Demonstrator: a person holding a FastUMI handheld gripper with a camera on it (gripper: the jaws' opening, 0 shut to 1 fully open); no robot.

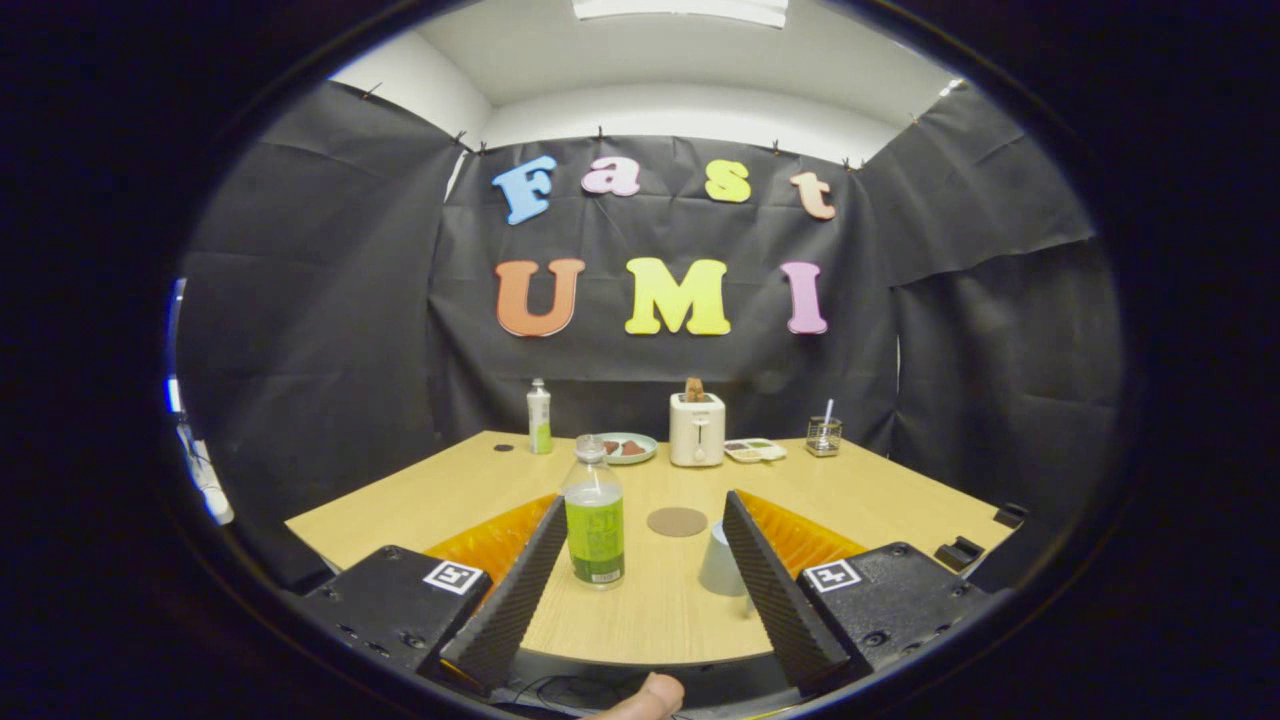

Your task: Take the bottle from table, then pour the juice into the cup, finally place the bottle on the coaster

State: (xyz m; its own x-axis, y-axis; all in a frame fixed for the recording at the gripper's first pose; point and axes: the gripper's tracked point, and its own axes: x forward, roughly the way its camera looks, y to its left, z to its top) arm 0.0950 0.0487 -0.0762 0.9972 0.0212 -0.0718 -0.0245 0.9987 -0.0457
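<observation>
1. Gripper (640,540) fingers spread wide, holding nothing, hovering over near edge of wooden table (880,490).
2. Juice bottle (594,512) upright on table, just inside left finger (520,580), not touched by either finger; clear plastic, green label, clear cap, liquid level hard to tell.
3. Cup (722,562) pale, on table just inside right finger (775,580), partly hidden behind that finger; upright or upside down, cannot tell.
4. Round brown coaster (677,521) flat on table, between bottle and cup and a bit beyond them, bare on top.
5. White toaster (697,428) at far side of table, brown slice sticking up from slot.
6. Green plate (628,447) left of toaster, brownish food on it.
7. Second bottle (539,417), white with green label, upright left of plate, near far edge.
8. Small dark round spot (503,448) on table left of second bottle; too small to identify.
9. Small white tray (755,450) with divided bits of food right of toaster.
10. Glass cup (824,435) with white stick in it, right of tray.
11. Fingertip of person (645,698) below fingers, at near edge.
</observation>
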